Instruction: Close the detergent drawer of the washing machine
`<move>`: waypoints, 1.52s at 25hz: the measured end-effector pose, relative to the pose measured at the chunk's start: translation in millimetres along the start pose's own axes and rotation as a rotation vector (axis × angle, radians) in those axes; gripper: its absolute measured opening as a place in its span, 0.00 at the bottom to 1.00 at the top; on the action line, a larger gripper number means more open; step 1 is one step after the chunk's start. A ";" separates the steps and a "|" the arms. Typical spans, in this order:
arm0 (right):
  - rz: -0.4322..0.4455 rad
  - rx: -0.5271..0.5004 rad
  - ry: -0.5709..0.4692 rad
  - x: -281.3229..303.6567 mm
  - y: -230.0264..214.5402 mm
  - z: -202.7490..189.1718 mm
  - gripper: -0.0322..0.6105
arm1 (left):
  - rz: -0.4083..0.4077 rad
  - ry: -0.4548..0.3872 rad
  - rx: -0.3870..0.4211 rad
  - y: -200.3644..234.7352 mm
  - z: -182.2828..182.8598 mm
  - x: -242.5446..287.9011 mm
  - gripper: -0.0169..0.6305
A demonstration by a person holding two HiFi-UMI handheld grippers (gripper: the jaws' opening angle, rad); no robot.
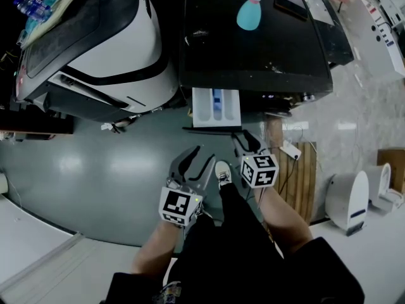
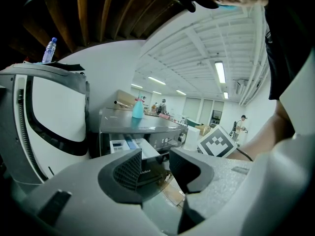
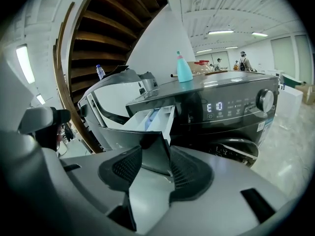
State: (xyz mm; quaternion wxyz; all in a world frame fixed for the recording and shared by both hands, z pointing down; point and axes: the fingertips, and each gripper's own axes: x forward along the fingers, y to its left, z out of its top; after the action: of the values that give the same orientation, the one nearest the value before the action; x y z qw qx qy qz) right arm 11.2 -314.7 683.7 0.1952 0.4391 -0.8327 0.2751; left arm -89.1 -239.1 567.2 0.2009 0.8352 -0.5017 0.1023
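The black washing machine (image 1: 253,49) stands ahead, and its white detergent drawer (image 1: 216,106) is pulled out toward me. My right gripper (image 1: 245,140) is just off the drawer's front right corner. In the right gripper view the drawer (image 3: 152,118) fills the middle, and its dark front panel (image 3: 153,154) shows in the gap of the right gripper (image 3: 155,168). The pads stand apart, and I cannot tell if one touches the panel. My left gripper (image 1: 197,162) hangs open and empty below the drawer. In its own view the left gripper (image 2: 156,168) faces the machine (image 2: 147,127).
A teal spray bottle (image 1: 249,10) stands on the machine's top. A white and black appliance (image 1: 95,43) stands at the left. To the right are a wooden board (image 1: 302,170), a power strip (image 1: 291,149) and white devices (image 1: 348,201). My shoe (image 1: 222,171) is between the grippers.
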 end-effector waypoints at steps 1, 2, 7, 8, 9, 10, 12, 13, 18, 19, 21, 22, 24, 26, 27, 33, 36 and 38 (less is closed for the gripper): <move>-0.001 0.000 -0.005 0.3 -0.3 1.0 0.32 | -0.002 0.000 -0.001 0.2 0.2 1.1 0.27; -0.003 -0.002 -0.009 1.0 -0.8 2.3 0.32 | -0.003 0.000 -0.001 0.4 0.3 1.9 0.27; -0.013 0.000 -0.025 10.6 -4.3 14.8 0.31 | -0.007 0.006 -0.005 1.0 -0.1 6.6 0.27; -0.016 0.002 -0.027 13.1 -5.4 17.2 0.31 | -0.009 0.006 -0.005 1.0 0.1 7.6 0.27; -0.020 0.005 -0.028 15.7 -6.6 19.4 0.31 | -0.010 0.006 -0.004 1.0 0.5 8.5 0.27; -0.024 0.011 -0.029 18.3 -7.8 21.6 0.31 | -0.012 0.005 -0.004 1.3 1.0 9.4 0.27; -0.030 0.021 -0.031 23.6 -9.8 26.1 0.31 | -0.012 0.004 -0.006 2.4 1.9 10.6 0.27; -0.033 0.025 -0.032 26.1 -10.8 28.4 0.31 | -0.012 0.005 -0.008 3.0 2.4 11.1 0.27; -0.042 0.047 -0.034 38.6 -14.8 38.6 0.31 | -0.008 0.003 -0.007 8.8 5.0 13.6 0.27; -0.044 0.051 -0.034 41.0 -15.6 40.3 0.31 | -0.007 0.002 -0.008 10.2 5.4 14.5 0.27; -0.049 0.057 -0.034 45.5 -17.6 43.8 0.31 | -0.004 0.002 -0.010 12.5 5.7 16.0 0.27; -0.051 0.059 -0.036 47.6 -18.5 45.8 0.31 | -0.003 0.003 -0.010 13.5 5.6 16.7 0.27; -0.055 0.063 -0.039 51.7 -20.1 49.8 0.31 | 0.000 0.006 -0.014 15.7 5.1 18.1 0.27; -0.059 0.067 -0.040 56.2 -22.0 53.6 0.31 | 0.003 0.006 -0.022 18.1 4.8 19.9 0.27; -0.061 0.069 -0.040 58.5 -23.2 55.4 0.31 | 0.004 0.006 -0.025 19.1 4.7 21.0 0.27; -0.086 0.099 -0.050 70.8 -31.5 65.7 0.32 | 0.008 0.007 -0.025 24.0 6.3 27.6 0.27; -0.095 0.118 -0.062 75.8 -33.7 69.0 0.32 | 0.014 0.007 -0.030 27.6 7.1 29.4 0.27; -0.100 0.131 -0.069 78.9 -35.4 71.2 0.32 | 0.018 0.008 -0.033 30.5 7.0 30.6 0.27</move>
State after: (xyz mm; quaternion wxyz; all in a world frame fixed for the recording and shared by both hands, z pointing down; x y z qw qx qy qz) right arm -7.6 -425.1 683.6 0.1509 0.5011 -0.7962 0.3037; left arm -101.6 -279.3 579.4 0.2155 0.8268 -0.5101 0.0993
